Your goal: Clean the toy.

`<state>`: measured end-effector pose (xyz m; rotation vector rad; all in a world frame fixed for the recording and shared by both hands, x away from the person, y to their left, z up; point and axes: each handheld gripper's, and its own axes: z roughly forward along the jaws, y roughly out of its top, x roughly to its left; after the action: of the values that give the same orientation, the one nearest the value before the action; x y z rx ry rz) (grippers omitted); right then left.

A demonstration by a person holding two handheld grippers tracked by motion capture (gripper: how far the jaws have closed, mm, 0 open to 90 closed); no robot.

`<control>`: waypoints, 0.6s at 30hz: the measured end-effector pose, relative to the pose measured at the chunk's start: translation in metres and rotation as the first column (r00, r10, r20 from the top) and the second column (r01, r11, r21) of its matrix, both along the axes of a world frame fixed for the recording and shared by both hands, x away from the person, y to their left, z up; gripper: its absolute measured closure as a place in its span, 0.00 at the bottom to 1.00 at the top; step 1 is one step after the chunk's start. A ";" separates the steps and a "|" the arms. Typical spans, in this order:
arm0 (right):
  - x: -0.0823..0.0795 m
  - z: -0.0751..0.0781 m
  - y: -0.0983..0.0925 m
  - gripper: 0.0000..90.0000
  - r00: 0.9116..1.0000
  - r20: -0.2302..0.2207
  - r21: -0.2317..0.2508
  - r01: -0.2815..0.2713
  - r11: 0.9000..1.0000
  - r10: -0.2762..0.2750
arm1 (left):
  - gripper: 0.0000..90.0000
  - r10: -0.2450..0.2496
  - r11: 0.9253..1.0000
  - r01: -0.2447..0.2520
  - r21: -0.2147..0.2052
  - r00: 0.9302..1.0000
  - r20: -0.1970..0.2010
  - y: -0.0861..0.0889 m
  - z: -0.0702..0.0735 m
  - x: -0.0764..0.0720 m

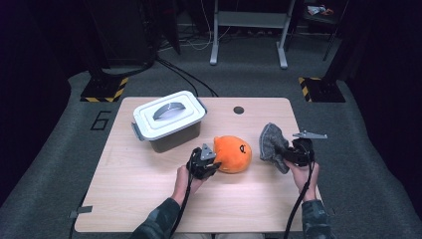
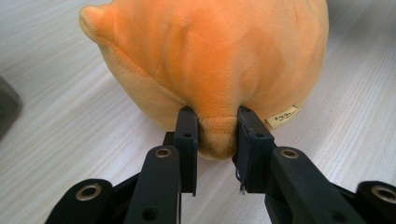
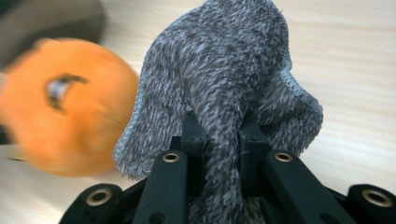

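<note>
Two grips confirmed: left gripper (image 1: 208, 160) pinches the orange plush (image 1: 233, 154) mid-table, right gripper (image 1: 293, 152) clamps the grey cloth (image 1: 272, 141) near the table's (image 1: 149, 199) right edge.

Plush (image 1: 233, 154) between box (image 1: 169, 121), cloth (image 1: 272, 143).
</note>
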<state>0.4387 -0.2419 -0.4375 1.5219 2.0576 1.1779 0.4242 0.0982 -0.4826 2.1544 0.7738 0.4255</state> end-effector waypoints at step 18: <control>0.018 0.041 0.099 0.84 0.966 0.027 -0.026 -0.256 0.966 0.256 | 0.81 -0.007 0.999 0.006 0.043 1.000 0.022 -0.009 0.007 -0.003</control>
<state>0.4563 -0.1433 -0.3970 1.2470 2.2911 1.2539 0.4215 0.0892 -0.4752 2.1874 0.7515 0.4659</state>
